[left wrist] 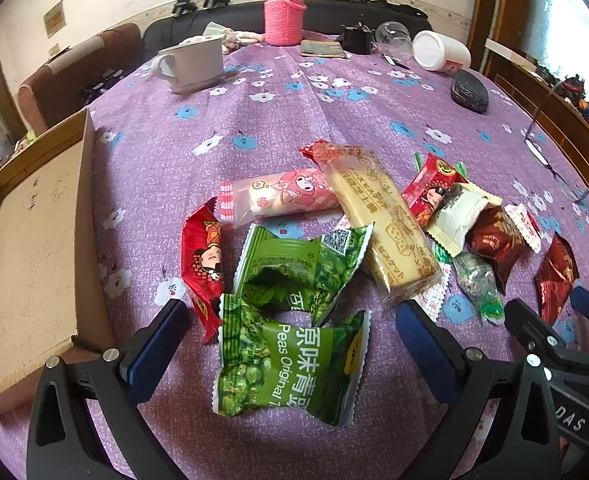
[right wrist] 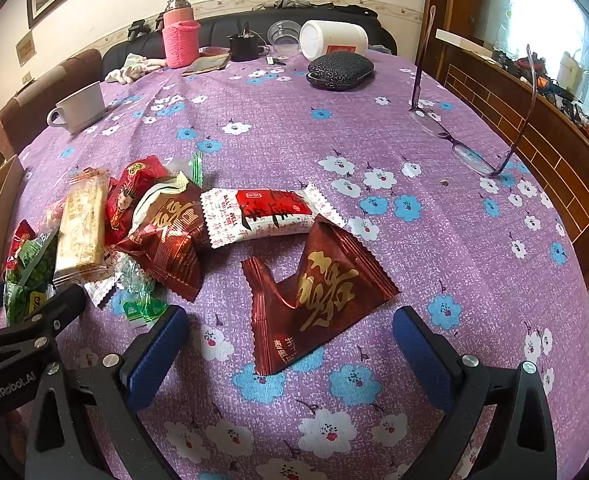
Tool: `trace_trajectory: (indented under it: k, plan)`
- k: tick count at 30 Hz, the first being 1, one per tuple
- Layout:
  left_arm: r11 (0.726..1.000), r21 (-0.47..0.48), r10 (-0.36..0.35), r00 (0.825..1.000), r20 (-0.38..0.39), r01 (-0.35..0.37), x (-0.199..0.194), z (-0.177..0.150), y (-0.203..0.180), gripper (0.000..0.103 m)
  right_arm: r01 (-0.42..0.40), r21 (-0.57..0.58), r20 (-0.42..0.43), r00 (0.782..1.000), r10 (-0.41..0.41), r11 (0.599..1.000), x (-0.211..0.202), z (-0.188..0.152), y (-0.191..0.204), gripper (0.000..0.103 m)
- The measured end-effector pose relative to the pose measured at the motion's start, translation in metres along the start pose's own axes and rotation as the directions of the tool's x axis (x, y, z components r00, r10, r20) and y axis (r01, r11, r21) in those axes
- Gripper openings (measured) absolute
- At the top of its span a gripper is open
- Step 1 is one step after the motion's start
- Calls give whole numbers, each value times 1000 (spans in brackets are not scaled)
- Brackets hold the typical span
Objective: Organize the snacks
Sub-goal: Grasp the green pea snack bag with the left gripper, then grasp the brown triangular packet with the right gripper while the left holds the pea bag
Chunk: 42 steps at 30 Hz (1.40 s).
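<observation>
judging from the layout, sorting has barely begun: the cardboard box [left wrist: 34,240] at the left edge shows nothing inside in its visible part, while the snacks remain heaped on the purple tablecloth [right wrist: 294,140]. left gripper [left wrist: 290,344] stands spread around a green pea packet [left wrist: 290,368], not touching; legible print "peas original". right gripper [right wrist: 290,344] stands spread before a dark red triangular packet [right wrist: 314,292] with gold characters. white-red bar [right wrist: 270,212] reads "all's well". tool marking: "genrobot.ai".
</observation>
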<state>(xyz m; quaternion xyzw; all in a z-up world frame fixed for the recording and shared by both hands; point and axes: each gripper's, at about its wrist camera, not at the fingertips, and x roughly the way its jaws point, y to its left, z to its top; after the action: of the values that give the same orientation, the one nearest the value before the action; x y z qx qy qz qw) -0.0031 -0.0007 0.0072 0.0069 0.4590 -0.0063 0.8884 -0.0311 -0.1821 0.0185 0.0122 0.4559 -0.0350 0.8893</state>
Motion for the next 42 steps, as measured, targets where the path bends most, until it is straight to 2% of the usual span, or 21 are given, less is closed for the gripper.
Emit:
trace_trajectory:
  k: [2, 6, 9, 11, 16, 17, 20, 23, 27, 28, 30, 33, 35, 39, 42]
  plan:
    - [999, 27, -19, 1000, -13, 20, 1, -3, 1, 103, -18, -6, 1, 1000, 18, 1000, 1, 1, -3, 102]
    - [993, 87, -70, 996, -56, 75, -3, -7, 0, 103, -137, 60, 52, 990, 134, 989, -7, 2, -20, 102]
    - [984, 82, -152, 986, -73, 158, -16, -12, 6, 103, -177, 116, 100, 981, 166, 977, -15, 2, -31, 102]
    - [978, 80, -187, 981, -49, 190, -31, -13, 11, 103, -189, 128, 145, 975, 171, 973, -25, 3, -37, 102]
    - [980, 57, -189, 982, -23, 190, -44, -3, 24, 102, -217, 137, 193, 963, 189, 966, -38, 6, -42, 102]
    - [984, 39, -171, 985, -15, 171, -43, 0, 27, 98, -229, 143, 188, 961, 201, 963, -37, 5, -43, 102]
    - [987, 10, -158, 986, -56, 159, -33, 6, 33, 66, -253, 162, 174, 959, 225, 954, -35, 5, -47, 102]
    - [979, -32, -204, 972, -115, 202, -18, 6, 36, 65, -268, 171, 180, 955, 237, 948, -36, 4, -50, 102]
    - [987, 33, -152, 982, -110, 157, -14, 0, 23, 64, -284, 162, 179, 950, 255, 945, -37, 4, -48, 102]
    - [988, 53, -136, 986, -101, 142, -15, -2, 18, 61, -286, 158, 179, 950, 257, 945, -37, 4, -48, 102]
    - [990, 81, -109, 990, -88, 116, -16, -5, 12, 47, -285, 159, 185, 949, 255, 945, -39, 4, -49, 102]
    - [989, 95, -110, 991, -73, 117, -21, -9, 11, 42, -274, 203, 214, 949, 231, 940, -43, 3, -59, 101]
    - [987, 93, -124, 990, -63, 129, -24, -12, 13, 39, -263, 268, 224, 953, 206, 927, -42, 3, -74, 98]
    - [980, 105, -166, 986, -26, 168, -39, -17, 16, 35, -234, 365, 203, 965, 169, 901, -34, 2, -95, 70]
    - [978, 106, -178, 984, -20, 180, -44, -19, 17, 34, -259, 398, 165, 964, 209, 880, -24, 1, -101, 69]
